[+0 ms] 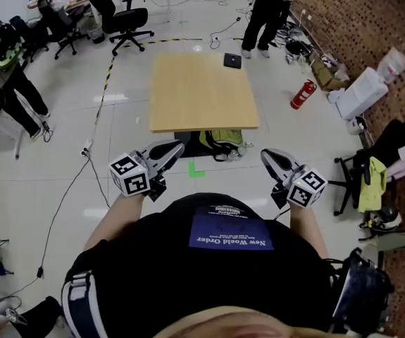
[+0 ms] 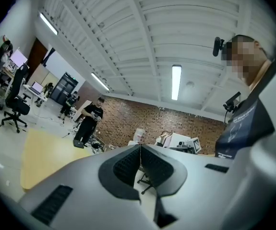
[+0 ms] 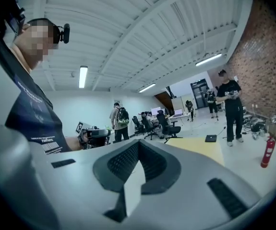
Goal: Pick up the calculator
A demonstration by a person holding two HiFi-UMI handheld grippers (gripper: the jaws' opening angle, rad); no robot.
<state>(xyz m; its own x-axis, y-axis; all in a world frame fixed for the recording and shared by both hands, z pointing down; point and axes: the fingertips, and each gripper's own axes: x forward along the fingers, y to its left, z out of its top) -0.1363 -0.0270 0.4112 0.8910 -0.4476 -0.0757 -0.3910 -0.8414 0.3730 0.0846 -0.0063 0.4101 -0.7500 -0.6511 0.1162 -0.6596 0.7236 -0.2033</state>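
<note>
A dark calculator [image 1: 232, 60] lies at the far right corner of the light wooden table [image 1: 188, 97]. Both grippers hang in the air short of the table's near edge, pointing inward toward each other. The left gripper [image 1: 178, 146] has its jaws shut with nothing between them. The right gripper [image 1: 265, 155] is also shut and empty. In the left gripper view the closed tips [image 2: 140, 146] face across the room, with the calculator [image 2: 78, 143] far to the left. The right gripper view shows the closed tips [image 3: 138, 143] and the calculator [image 3: 210, 138] far off on the table [image 3: 200, 150].
A red fire extinguisher [image 1: 302, 94] stands right of the table. A person [image 1: 265, 9] stands behind the far right corner. A bag [image 1: 221, 143] lies under the near edge, green tape [image 1: 196, 169] on the floor. Office chairs [image 1: 128, 21] stand far left; a chair [image 1: 364, 174] right.
</note>
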